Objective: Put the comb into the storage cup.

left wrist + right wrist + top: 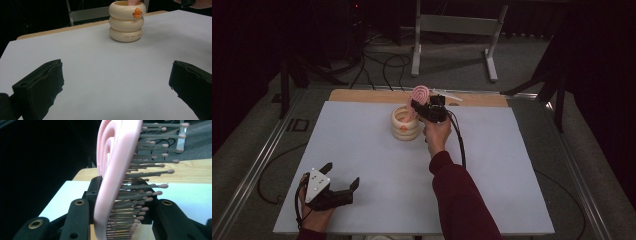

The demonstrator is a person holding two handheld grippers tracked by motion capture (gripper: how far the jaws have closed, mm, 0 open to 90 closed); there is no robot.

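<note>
A pale pink plastic hairbrush with concentric raised loops on its back carries grey bristles tipped pink. Just below it stands a cream three-ringed plastic cup, bearing an orange duck-bill mark and small brownish lettering. The cup rests on a light grey table mat, edged behind by a tan wooden strip.

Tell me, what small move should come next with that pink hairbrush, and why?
Probably ease it straight down. The right tool is clamped on the pink hairbrush, whose handle end already dips into the cream ringed cup, while the head stands above the rim. The left tool rests open, far off.
</note>
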